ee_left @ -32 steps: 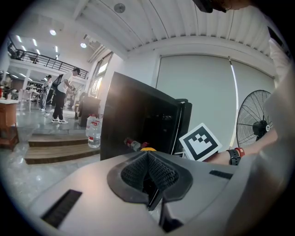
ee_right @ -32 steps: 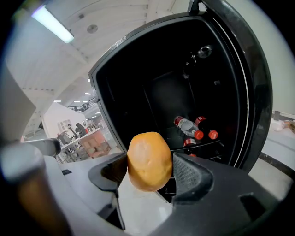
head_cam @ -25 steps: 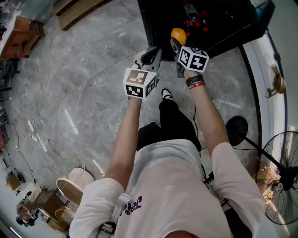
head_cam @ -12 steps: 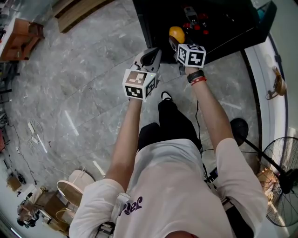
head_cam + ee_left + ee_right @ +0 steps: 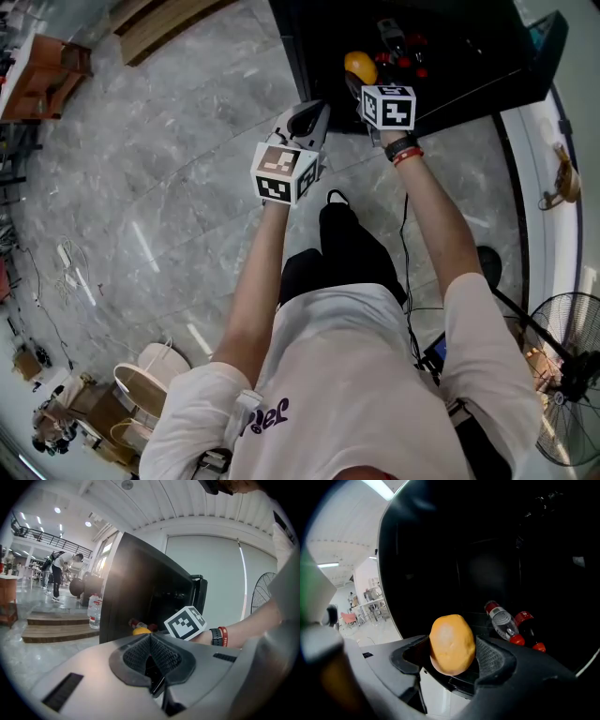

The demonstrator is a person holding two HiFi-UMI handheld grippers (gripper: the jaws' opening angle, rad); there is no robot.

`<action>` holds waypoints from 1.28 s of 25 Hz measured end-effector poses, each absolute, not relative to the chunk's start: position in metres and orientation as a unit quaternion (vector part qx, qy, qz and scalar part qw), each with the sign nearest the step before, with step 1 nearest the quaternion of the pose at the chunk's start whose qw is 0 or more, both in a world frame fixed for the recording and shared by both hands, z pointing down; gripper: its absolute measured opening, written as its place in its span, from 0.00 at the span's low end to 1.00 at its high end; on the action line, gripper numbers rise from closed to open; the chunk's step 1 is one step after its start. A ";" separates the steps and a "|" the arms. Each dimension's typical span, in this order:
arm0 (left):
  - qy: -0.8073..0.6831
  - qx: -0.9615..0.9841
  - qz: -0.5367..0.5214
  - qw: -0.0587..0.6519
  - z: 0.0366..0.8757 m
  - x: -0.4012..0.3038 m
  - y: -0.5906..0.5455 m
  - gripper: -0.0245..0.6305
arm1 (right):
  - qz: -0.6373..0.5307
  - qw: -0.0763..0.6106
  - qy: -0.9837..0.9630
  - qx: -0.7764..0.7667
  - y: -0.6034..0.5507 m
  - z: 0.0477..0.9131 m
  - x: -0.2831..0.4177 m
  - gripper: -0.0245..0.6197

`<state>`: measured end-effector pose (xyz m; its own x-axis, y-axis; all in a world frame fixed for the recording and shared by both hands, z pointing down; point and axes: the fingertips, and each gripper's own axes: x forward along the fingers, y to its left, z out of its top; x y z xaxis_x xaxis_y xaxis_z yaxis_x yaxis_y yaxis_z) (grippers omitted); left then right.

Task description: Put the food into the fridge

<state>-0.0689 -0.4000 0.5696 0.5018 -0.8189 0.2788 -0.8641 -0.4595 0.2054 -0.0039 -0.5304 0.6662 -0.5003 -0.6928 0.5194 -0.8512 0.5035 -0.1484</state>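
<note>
A round orange-yellow food item point(image 5: 452, 645) sits between the pads of my right gripper point(image 5: 452, 654), which is shut on it. In the head view the food point(image 5: 359, 67) and right gripper point(image 5: 357, 82) are at the front edge of the open black fridge point(image 5: 459, 56). Inside the dark fridge point(image 5: 464, 550) lie two red-capped bottles point(image 5: 505, 622) on a shelf, just right of the food. My left gripper point(image 5: 306, 118) hangs beside the right one, outside the fridge. Its jaws point(image 5: 151, 660) are shut with nothing between them. From there I see the food point(image 5: 140, 631) by the fridge wall point(image 5: 140, 588).
The floor is grey marble point(image 5: 169, 187). A standing fan point(image 5: 567, 375) is at the lower right, bags point(image 5: 141, 375) at the lower left. Wooden steps point(image 5: 51, 627), a water bottle point(image 5: 94, 611) and a person point(image 5: 58, 573) are beyond the fridge's left side.
My right gripper has moved a little forward with the food, closer into the fridge opening. The left gripper has stayed nearly still.
</note>
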 end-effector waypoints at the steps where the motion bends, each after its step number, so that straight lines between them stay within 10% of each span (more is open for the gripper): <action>1: -0.494 0.851 0.071 0.161 0.571 -0.069 -0.402 0.07 | 0.190 0.205 -0.846 0.455 -0.535 0.667 -0.005 0.53; 16: -0.483 0.856 0.089 0.162 0.589 -0.067 -0.424 0.07 | -0.059 0.356 -0.872 0.332 -0.581 0.680 -0.027 0.53; 32: -0.507 0.839 0.075 0.180 0.602 -0.071 -0.438 0.07 | 0.018 0.339 -0.870 0.356 -0.612 0.711 -0.021 0.53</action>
<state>-0.0710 -0.4380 0.6016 0.4739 -0.8246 0.3088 -0.8787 -0.4201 0.2266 -0.0209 -0.6122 0.7112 -0.5161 -0.6078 0.6035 -0.6317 0.7459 0.2110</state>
